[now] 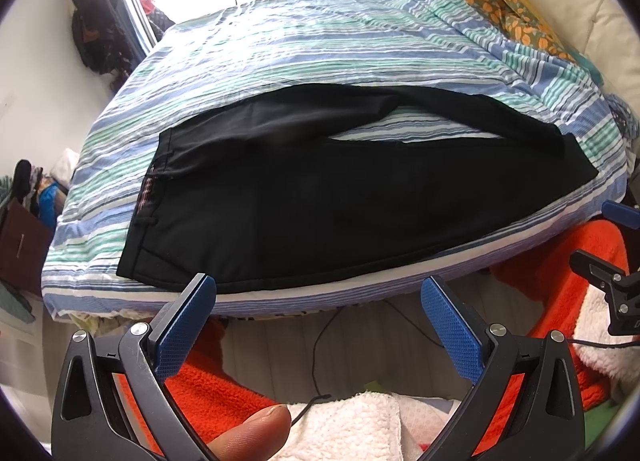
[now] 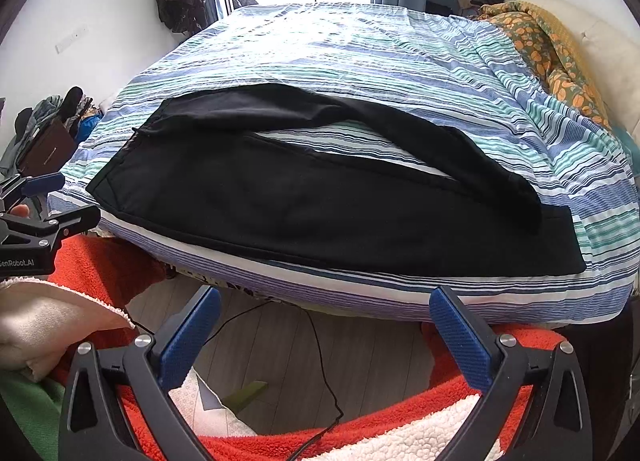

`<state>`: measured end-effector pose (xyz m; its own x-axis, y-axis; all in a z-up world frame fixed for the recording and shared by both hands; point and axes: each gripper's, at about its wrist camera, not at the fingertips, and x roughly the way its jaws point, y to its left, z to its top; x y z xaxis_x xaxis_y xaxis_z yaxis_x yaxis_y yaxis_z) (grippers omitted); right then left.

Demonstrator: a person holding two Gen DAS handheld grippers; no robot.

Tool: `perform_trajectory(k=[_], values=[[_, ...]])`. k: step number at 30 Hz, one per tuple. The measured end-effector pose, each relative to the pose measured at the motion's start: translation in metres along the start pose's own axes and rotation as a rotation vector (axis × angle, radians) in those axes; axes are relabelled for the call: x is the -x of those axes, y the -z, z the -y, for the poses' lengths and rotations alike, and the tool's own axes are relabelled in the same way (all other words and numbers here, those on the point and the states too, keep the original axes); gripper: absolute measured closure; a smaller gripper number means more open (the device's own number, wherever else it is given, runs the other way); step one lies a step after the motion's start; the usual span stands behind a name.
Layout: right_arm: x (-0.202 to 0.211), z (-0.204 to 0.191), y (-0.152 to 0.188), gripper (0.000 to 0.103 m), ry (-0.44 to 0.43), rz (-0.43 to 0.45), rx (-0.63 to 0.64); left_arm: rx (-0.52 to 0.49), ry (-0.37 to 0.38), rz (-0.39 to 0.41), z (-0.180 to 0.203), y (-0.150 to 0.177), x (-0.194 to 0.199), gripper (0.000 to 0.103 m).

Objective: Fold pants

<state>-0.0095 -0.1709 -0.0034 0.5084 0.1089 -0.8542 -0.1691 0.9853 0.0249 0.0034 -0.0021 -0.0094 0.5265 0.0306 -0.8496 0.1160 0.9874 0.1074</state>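
Both hand-held grippers are held off the bed, short of its near edge, with nothing between their fingers. On the left hand-held gripper point(image 1: 318, 317) the jaws are spread wide, the blue pads point(image 1: 448, 325) well apart; a fingertip point(image 1: 256, 431) of the holding hand is seen at 6 o'clock in the left wrist view. The right hand-held gripper point(image 2: 324, 325) is likewise spread wide and empty, aimed over the floor and a black cable point(image 2: 320, 365) toward the mattress edge.

The pants point(image 1: 288, 197) are laid flat on the striped bed cover point(image 1: 320, 37), near the front edge of the bed. The waistband point(image 1: 148, 201) lies toward 9 o'clock and the leg ends toward 3 o'clock. The legs are parted in a narrow V, with a strip of cover showing between them; the far leg point(image 2: 420, 141) is curved across toward the hem of the near leg.

No fold is judged to have been made: the garment is at full length and the legs are not stacked. Remaining work is judged to be bringing one leg over the other, then folding along the length. Neither hand-held gripper is touching the fabric
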Motion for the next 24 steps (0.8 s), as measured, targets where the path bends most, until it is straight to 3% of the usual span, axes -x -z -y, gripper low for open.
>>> perform_trajectory(k=[24], values=[[-0.0014,0.0001,0.0032,0.0,-0.004,-0.002,-0.005,-0.005,0.001,-0.005,-0.001,0.0009,-0.001,0.001]])
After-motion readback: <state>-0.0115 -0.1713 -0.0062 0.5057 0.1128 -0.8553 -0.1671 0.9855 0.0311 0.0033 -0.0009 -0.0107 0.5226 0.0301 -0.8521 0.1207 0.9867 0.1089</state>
